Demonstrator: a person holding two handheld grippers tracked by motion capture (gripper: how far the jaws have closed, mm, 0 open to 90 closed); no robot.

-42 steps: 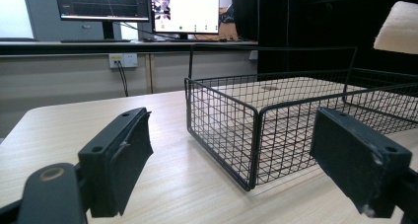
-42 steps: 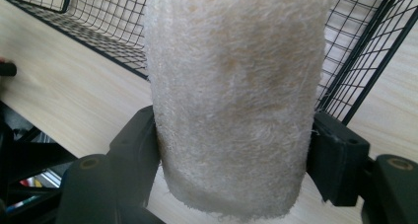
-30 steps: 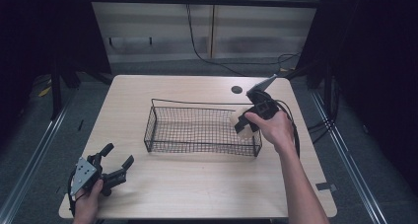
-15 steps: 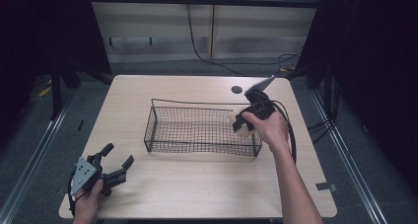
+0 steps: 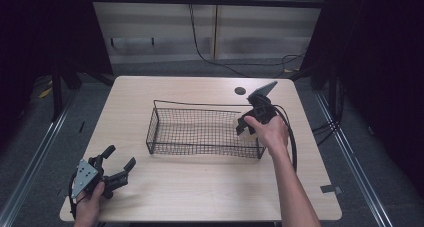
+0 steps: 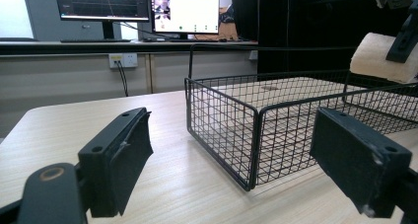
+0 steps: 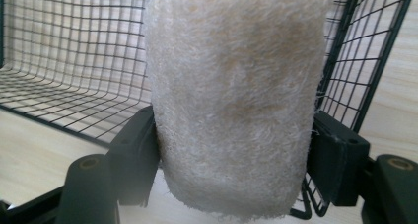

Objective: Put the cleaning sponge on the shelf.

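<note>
Right gripper [image 7: 231, 150]: fingers [image 7: 135, 155] closed on a rolled cream towel [image 7: 231, 95], one pad on each flank, roll standing upright between them. From above, the towel [image 5: 242, 123] hangs at the right end of the black wire basket [image 5: 200, 132], just over its rim and not resting on the mesh floor. The left gripper view confirms it: towel [image 6: 377, 56] held clear above the basket's far corner.

Left gripper [image 5: 117, 164]: fingers [image 6: 118, 160] spread wide, nothing between them, hovering above the near left corner of the surface [image 5: 200, 192], well apart from the basket.

Step in hand, as judged: carrying the towel into the basket. The next move calls for bringing the roll inward past the right wall, lowering it until it touches the mesh, then opening the fingers. Risk: the wire rim could catch the lower edge of the towel or the fingers.
</note>
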